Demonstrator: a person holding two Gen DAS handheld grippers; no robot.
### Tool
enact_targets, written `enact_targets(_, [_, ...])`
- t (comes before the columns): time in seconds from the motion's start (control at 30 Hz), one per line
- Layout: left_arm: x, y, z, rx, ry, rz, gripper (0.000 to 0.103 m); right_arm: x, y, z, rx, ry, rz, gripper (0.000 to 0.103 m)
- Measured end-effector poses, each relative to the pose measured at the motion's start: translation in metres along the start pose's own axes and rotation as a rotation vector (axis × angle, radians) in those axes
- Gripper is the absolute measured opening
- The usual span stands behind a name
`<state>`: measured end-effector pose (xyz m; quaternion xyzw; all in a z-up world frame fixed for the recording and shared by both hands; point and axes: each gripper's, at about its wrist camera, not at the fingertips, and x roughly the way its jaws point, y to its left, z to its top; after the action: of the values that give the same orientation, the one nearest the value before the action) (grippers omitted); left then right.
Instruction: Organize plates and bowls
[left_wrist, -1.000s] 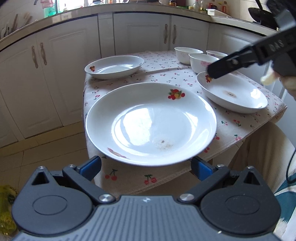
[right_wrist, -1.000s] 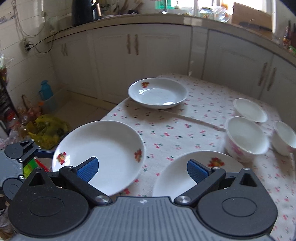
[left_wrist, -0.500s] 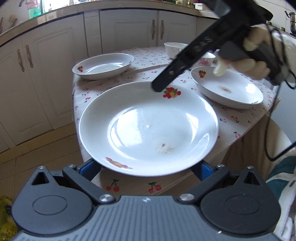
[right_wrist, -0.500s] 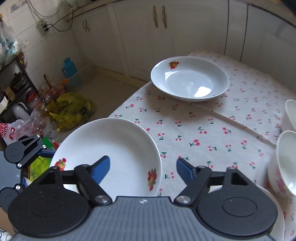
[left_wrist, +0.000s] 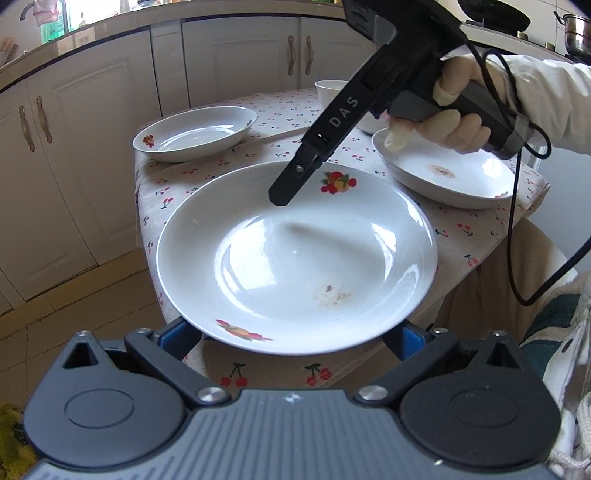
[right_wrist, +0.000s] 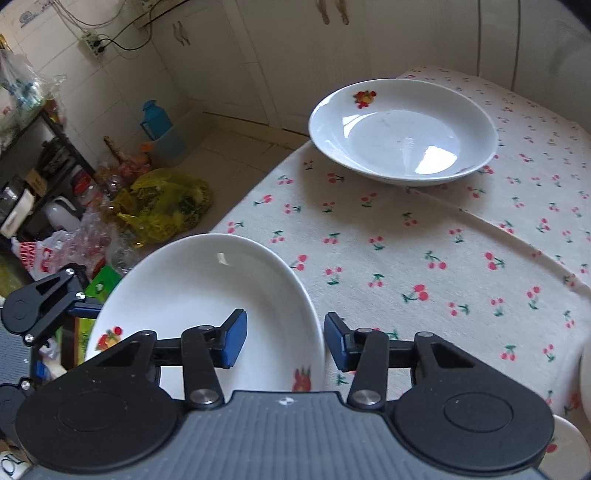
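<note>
A large white plate (left_wrist: 295, 258) with fruit decals hangs off the table's near-left corner. My left gripper (left_wrist: 290, 334) is shut on its near rim, with a blue pad at each side. Seen from the right wrist, the same plate (right_wrist: 192, 295) floats over the floor clutter. My right gripper (right_wrist: 284, 343) straddles the plate's far rim, one pad inside and one outside. Its jaws are closing and the pads stand clear of the rim. From the left wrist, the right gripper (left_wrist: 284, 192) reaches down onto that rim, held by a hand (left_wrist: 443, 122).
On the cherry-print tablecloth (right_wrist: 406, 240) sit a second plate (right_wrist: 402, 129) at the far left and a stained plate (left_wrist: 447, 177) at the right. A white bowl (left_wrist: 330, 88) stands behind. Bags (right_wrist: 162, 203) and a blue jug (right_wrist: 155, 118) crowd the floor. White cabinets (left_wrist: 74, 147) ring the room.
The right gripper swung in from the right, tipped downward over the held plate's far rim, and its jaws narrowed markedly. The left gripper and its plate stayed almost still.
</note>
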<state>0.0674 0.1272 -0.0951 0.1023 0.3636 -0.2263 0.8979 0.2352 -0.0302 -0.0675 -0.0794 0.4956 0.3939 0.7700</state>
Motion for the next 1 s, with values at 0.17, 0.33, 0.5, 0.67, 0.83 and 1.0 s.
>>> enact_targets(0.17, [0.000, 0.001, 0.002, 0.000, 0.011, -0.009, 0.102, 0.003, -0.002, 0.003, 0.009, 0.005, 0.023, 0.050])
enact_targets(0.33, [0.003, 0.004, 0.006, 0.001, 0.018, -0.025, 0.102, 0.001, -0.002, 0.002, 0.004, 0.005, 0.011, 0.050])
enact_targets(0.5, [0.011, 0.010, 0.020, 0.017, 0.001, -0.035, 0.102, -0.008, -0.009, 0.008, 0.007, -0.022, -0.015, 0.050])
enact_targets(0.67, [0.029, 0.019, 0.036, 0.043, -0.017, -0.042, 0.102, -0.014, -0.023, 0.019, 0.020, -0.063, -0.054, 0.052])
enact_targets(0.83, [0.046, 0.024, 0.045, 0.052, -0.028, -0.043, 0.102, -0.012, -0.038, 0.026, 0.036, -0.086, -0.097, 0.052])
enact_targets(1.0, [0.058, 0.028, 0.048, 0.048, -0.028, -0.044, 0.102, -0.007, -0.049, 0.032, 0.059, -0.090, -0.113, 0.052])
